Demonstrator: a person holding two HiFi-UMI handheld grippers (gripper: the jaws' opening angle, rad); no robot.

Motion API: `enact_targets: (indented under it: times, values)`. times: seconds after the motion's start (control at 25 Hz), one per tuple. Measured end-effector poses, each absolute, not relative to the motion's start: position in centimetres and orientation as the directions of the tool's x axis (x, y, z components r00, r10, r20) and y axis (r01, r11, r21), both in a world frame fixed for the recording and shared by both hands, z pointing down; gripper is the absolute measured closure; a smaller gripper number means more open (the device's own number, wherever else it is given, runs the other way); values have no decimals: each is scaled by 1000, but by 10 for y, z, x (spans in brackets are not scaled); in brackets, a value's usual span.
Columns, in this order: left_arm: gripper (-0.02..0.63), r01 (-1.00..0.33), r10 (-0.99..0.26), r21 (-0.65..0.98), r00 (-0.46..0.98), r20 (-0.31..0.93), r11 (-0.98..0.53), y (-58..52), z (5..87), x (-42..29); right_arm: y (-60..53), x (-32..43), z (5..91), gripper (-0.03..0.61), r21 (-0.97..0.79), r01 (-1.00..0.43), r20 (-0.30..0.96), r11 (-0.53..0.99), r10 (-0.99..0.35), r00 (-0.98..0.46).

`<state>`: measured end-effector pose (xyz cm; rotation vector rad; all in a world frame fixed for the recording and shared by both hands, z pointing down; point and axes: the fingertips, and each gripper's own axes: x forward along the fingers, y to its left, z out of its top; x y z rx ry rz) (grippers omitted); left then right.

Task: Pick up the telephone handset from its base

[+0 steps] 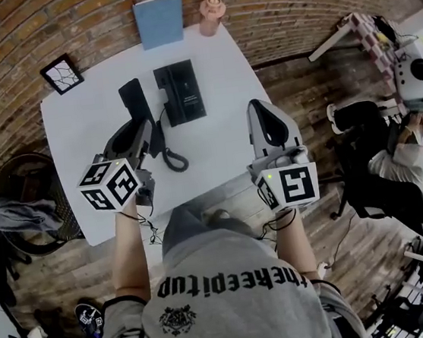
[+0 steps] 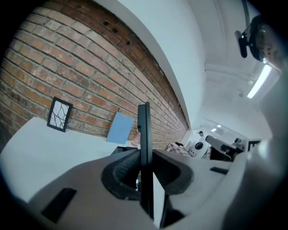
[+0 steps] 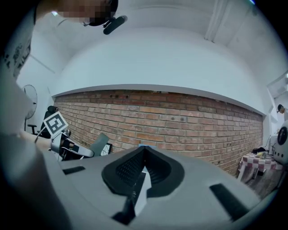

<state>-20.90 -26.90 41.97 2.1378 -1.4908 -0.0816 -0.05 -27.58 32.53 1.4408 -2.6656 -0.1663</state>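
Note:
In the head view the black telephone base (image 1: 181,92) lies on the white table (image 1: 223,136). The black handset (image 1: 134,99) stands lifted off it to the left, tilted, with its coiled cord (image 1: 172,158) trailing down to the table. My left gripper (image 1: 144,127) is shut on the handset's lower part. In the left gripper view the handset (image 2: 144,126) runs edge-on between the pads, rising above them. My right gripper (image 1: 260,107) hovers over the table's right side, apart from the phone. Its jaws (image 3: 143,150) meet with nothing between them.
A blue book (image 1: 159,19) and a pink cup (image 1: 211,15) lean at the brick wall behind the table. A small framed picture (image 1: 61,74) sits at the back left corner. A basket with cloth (image 1: 24,201) stands left, a seated person (image 1: 413,156) right.

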Motion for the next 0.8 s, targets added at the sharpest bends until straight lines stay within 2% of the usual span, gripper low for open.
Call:
enact_targets:
  times: [0.8]
  values:
    - [545,-928,-971,325,223,89,-183,-179,342,-198,-220,20,297,575,166,-771,-32,614,-778,-627]
